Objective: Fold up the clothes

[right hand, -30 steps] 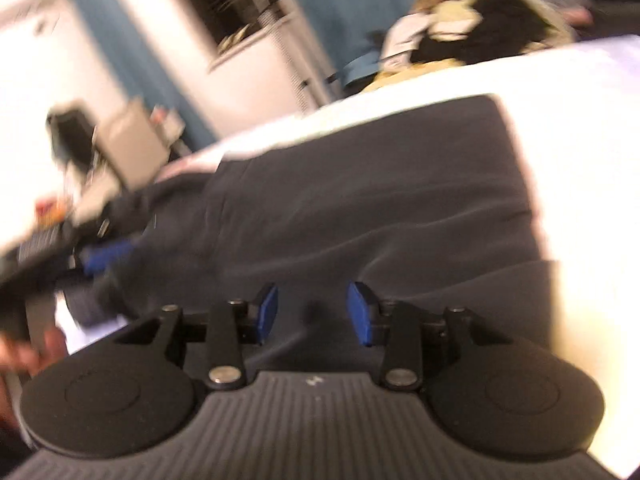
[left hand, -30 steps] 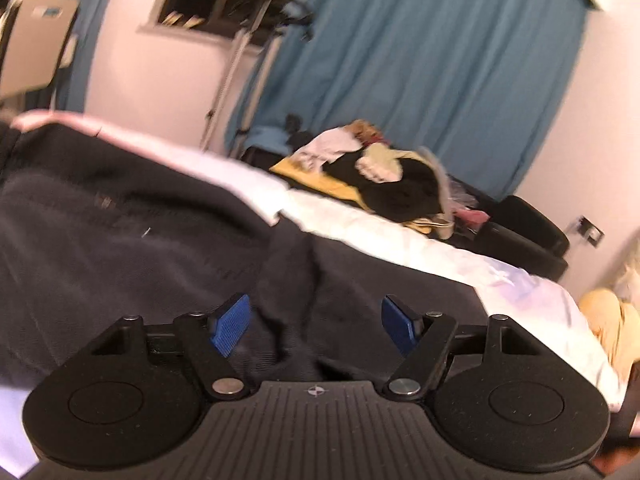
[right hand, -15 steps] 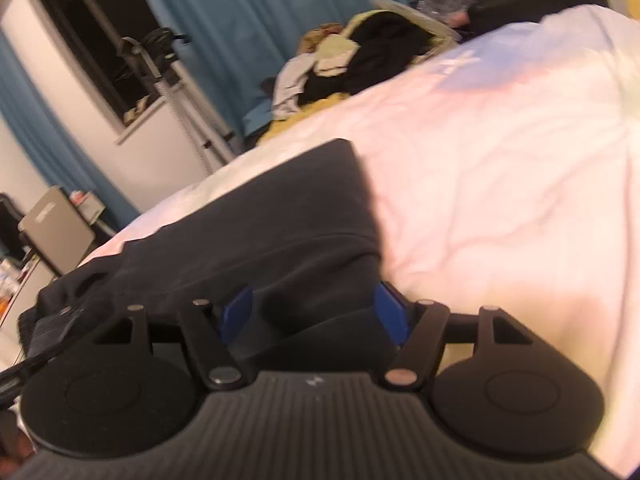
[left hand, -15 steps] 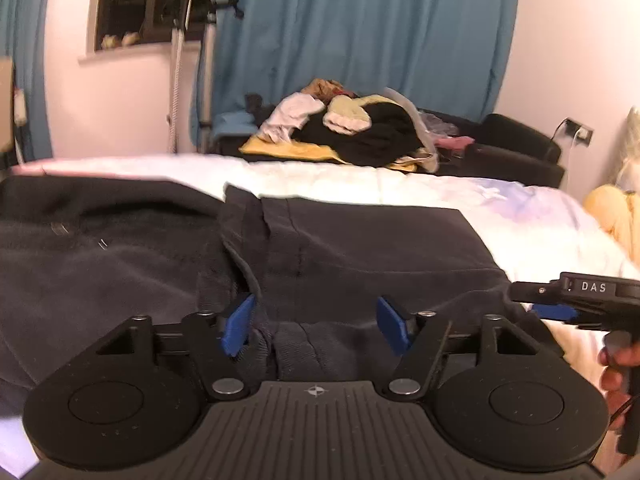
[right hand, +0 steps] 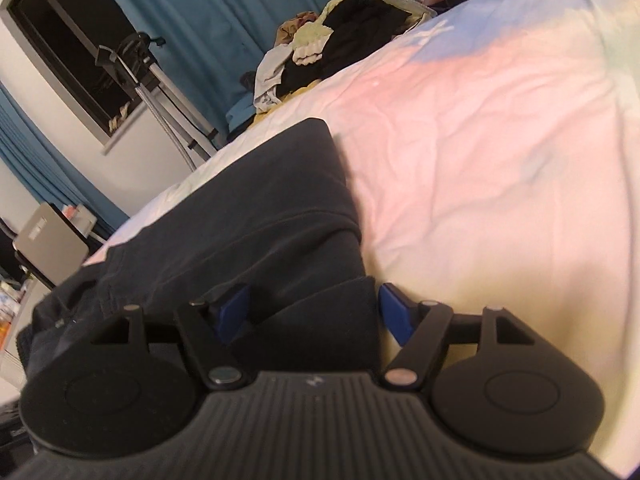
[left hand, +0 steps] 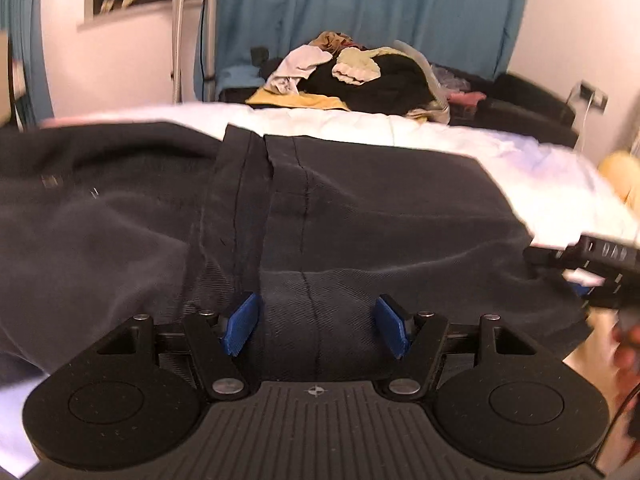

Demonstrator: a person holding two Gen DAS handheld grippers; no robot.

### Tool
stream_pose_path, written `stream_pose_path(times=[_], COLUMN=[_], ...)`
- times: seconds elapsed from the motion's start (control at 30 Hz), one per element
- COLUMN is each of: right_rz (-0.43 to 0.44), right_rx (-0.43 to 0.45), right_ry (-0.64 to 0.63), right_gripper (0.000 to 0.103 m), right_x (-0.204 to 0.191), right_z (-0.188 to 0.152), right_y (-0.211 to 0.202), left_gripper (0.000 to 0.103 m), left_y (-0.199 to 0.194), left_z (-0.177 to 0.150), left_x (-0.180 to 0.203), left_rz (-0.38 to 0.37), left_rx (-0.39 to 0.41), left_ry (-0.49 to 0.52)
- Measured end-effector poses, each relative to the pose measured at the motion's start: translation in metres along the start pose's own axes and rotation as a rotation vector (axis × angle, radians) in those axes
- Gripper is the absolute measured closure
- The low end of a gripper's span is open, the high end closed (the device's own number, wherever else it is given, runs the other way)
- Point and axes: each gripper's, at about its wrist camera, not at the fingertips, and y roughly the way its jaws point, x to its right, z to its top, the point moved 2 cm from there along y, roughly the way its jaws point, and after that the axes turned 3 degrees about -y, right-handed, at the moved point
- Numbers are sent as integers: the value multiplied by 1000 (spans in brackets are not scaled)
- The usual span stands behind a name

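A dark navy pair of trousers (left hand: 360, 208) lies spread on a white bed sheet (left hand: 440, 136). My left gripper (left hand: 316, 324) is open, low over the near part of the cloth, with a seam running between its blue pads. My right gripper (right hand: 314, 312) is open at the cloth's right edge; a fold of the dark trousers (right hand: 272, 224) lies between its blue fingers (right hand: 394, 316). The right gripper also shows at the right edge of the left wrist view (left hand: 600, 268), beside the trousers' corner.
A heap of mixed clothes (left hand: 356, 76) sits beyond the bed's far edge before blue curtains (left hand: 360, 8). A metal stand (left hand: 178, 28) is by the window. The bare pinkish-white sheet (right hand: 500, 152) lies right of the trousers. A laptop (right hand: 52, 240) stands at far left.
Both grippers have swung from tilted views to level over the trousers and come closer to the cloth. The right gripper opened wider and now sits at the cloth's right edge.
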Motion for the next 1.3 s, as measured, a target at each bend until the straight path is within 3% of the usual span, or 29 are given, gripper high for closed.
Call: stream_pose_path(times=[0.13,0.17,0.2,0.27,0.43,0.5,0.87,0.93,1.03,1.1,1.13,1.17,1.23,1.3], right_rz=[59,72,83,99,154,174,107,148,264,345,353,305,213,160], right_rx=[-4,-3,0,15,80,99,28,71,179,194,185,154,89,49], right_ry=[50,62,72,84,100,94,76,72,46,80,96,107,131,147], right_gripper=[22,21,20,19,20,19,18,26,25,24,24,24,32,62], right_x=[3,3,4,3,1,-2,2,-5,-22,-22,-20,-16,-8,0], right_z=[-5,-6,-7,-8,-6,-5,-16,-11,-2,0,0,-3,-7,-10], right_y=[4,5,6,7,-1,-6,14,7,-14,-15,-12,-4,11,21], left_gripper=[33,49,77,94,99,102,100,100,100,99,99,99,99,98], left_y=[4,5,5,2,-50,-49,-39,-37,-20,-6,-5,-3,-3,-4], left_z=[3,3,3,6,28,28,24,23,17,11,10,9,8,8], left_x=[-14,-15,-17,-21,-18,-21,-36,-38,-42,-44,-46,-47,-49,-48], left_rz=[-79,-75,-39,22,62,69,104,110,136,161,163,164,164,168], left_rx=[-13,-10,-3,27,250,247,221,216,166,125,125,127,131,139], left_ry=[-131,-143,-144,-156,-132,-128,-110,-107,-93,-84,-89,-94,-107,-100])
